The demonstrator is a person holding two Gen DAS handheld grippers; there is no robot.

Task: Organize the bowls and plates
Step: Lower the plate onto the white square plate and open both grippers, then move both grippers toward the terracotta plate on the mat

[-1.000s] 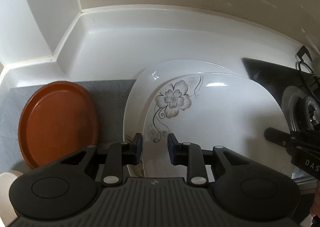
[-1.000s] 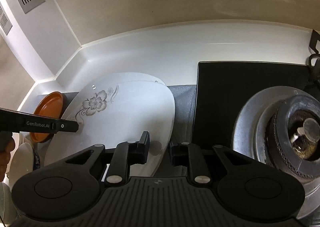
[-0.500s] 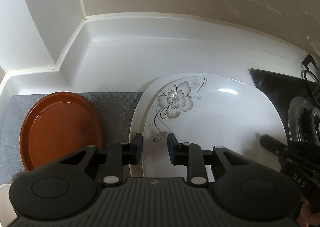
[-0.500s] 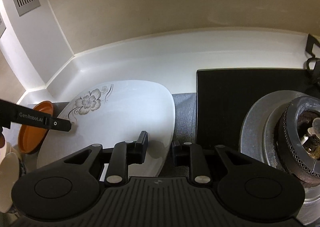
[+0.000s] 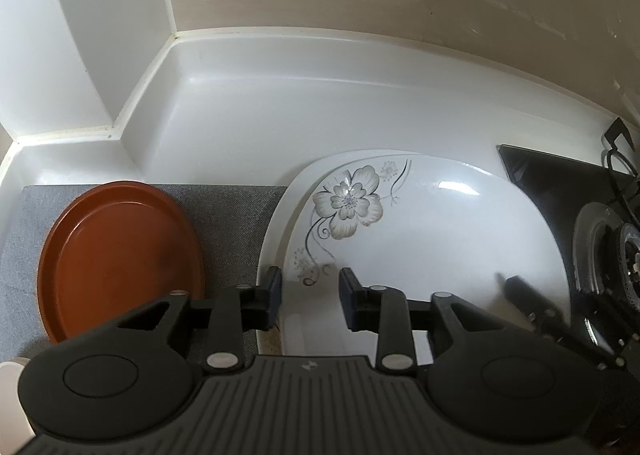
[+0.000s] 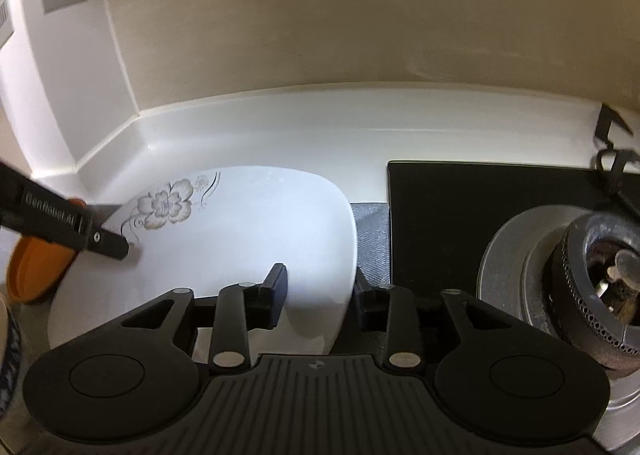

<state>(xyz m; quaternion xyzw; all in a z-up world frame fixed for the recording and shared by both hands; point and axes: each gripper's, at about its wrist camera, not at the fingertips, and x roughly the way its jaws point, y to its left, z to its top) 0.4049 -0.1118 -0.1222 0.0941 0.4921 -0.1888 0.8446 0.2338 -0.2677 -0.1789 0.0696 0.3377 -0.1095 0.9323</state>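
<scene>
At the far left of my left claw's view, an orange-brown round plate lies flat on a grey mat, well clear of the white stack. Just to its right sits the flowered white plate, resting on top of a second white plate whose rim peeks out along the left side. My left claw points down at the near edge of that stack; its jaws have just been opening, and they now stand spread, with the plate's edge between them but the pads not pressing it. Its dark finger shows in the right view, lying over the plate's left side beside the flower.

Farther right, my right claw straddles the near right rim of the flowered plate. Its jaws have likewise just been opening and stand apart, the left finger over the plate and the right one over the mat, neither pinching. Beyond that lies a black glass hob with a gas burner at the far right.
</scene>
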